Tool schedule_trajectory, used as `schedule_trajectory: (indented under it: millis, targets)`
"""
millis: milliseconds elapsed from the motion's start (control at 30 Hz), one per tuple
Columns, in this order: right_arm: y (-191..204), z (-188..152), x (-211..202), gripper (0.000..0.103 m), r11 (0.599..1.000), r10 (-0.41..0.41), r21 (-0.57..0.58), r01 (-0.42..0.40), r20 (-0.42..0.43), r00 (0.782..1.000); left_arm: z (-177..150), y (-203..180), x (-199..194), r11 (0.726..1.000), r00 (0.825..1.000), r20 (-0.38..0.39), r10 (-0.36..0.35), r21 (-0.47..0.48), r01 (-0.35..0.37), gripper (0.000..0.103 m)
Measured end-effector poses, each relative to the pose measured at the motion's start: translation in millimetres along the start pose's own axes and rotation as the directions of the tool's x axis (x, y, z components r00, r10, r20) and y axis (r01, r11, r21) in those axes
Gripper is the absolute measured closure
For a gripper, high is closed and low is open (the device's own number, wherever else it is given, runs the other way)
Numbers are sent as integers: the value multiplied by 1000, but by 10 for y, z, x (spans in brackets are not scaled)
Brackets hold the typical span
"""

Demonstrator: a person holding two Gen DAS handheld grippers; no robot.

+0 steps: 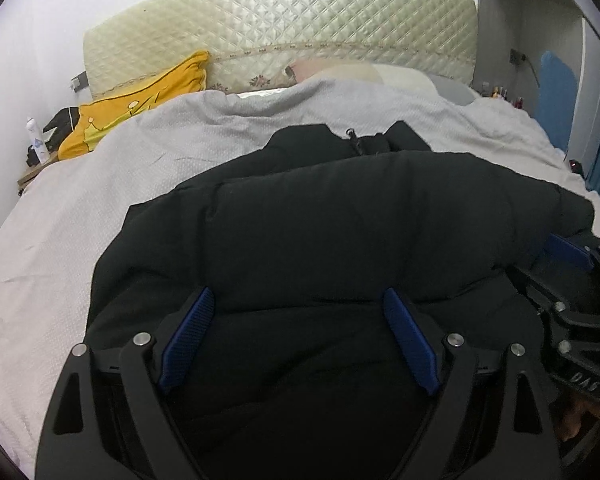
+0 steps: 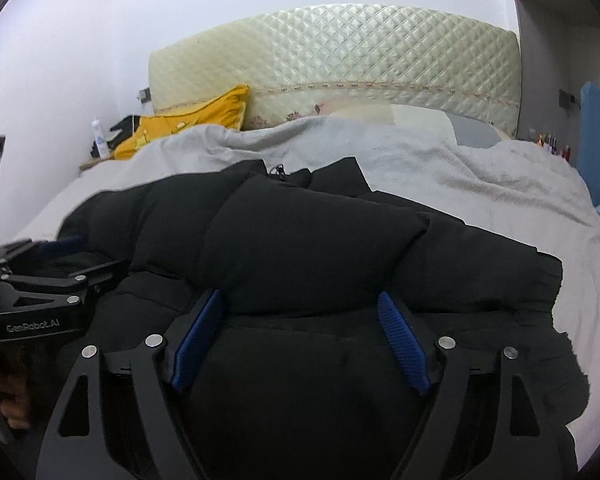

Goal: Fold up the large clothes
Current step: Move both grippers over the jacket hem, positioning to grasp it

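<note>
Bed under me, black jacket lies on it folded over once; both my left gripper and right gripper fingers spread wide, gripping nothing, more folds left, I reckon.

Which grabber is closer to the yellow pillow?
Left. The left gripper sits over the black jacket on the side toward the yellow pillow; the right gripper sits beside it, farther from the pillow. Both jaws stand open.
</note>
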State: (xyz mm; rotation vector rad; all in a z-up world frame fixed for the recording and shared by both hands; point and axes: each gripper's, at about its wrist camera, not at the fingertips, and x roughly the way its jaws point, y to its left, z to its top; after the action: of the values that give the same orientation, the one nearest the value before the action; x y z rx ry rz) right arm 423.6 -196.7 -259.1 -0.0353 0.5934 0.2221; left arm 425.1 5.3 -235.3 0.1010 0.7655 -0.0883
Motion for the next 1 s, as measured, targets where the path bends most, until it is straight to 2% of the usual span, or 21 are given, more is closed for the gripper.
schedule_trajectory:
  millis: [100, 200, 267, 333, 533, 700, 900, 1000]
  targets:
    - [24, -51, 73, 24, 999, -28, -19, 28, -16, 999, -2, -15, 14, 1000, 1000, -15, 11, 6, -11, 16]
    - [3, -28, 48, 24, 1000, -11, -5, 11, -56, 998, 22, 55, -96, 999, 1000, -19, -18, -31, 17, 16]
    - [-35, 19, -72, 24, 1000, 16, 25, -14, -73, 997, 61, 92, -206, 998, 999, -33, -33, -51, 31, 16]
    - [-52, 111, -290, 24, 998, 37, 49, -35, -44, 998, 158, 151, -455, 996, 999, -16, -44, -75, 43, 16]
    - [102, 682, -1236, 24, 999, 39, 14, -40, 91, 995, 566, 334, -1457, 983, 993, 96, -72, -162, 87, 16]
    - [267, 1112, -2255, 24, 999, 49, 0, -50, 216, 975, 739, 418, -2462, 988, 978, 203, -56, -132, 84, 16]
    - [444, 1253, -3265, 23, 999, 46, 4, -49, 291, 955, 554, 631, -3300, 984, 974, 214, -74, -146, 107, 16]
    - [487, 1177, -3554, 22, 998, 51, 14, -58, 278, 959, 317, 716, -3546, 984, 981, 177, -85, -139, 111, 16]
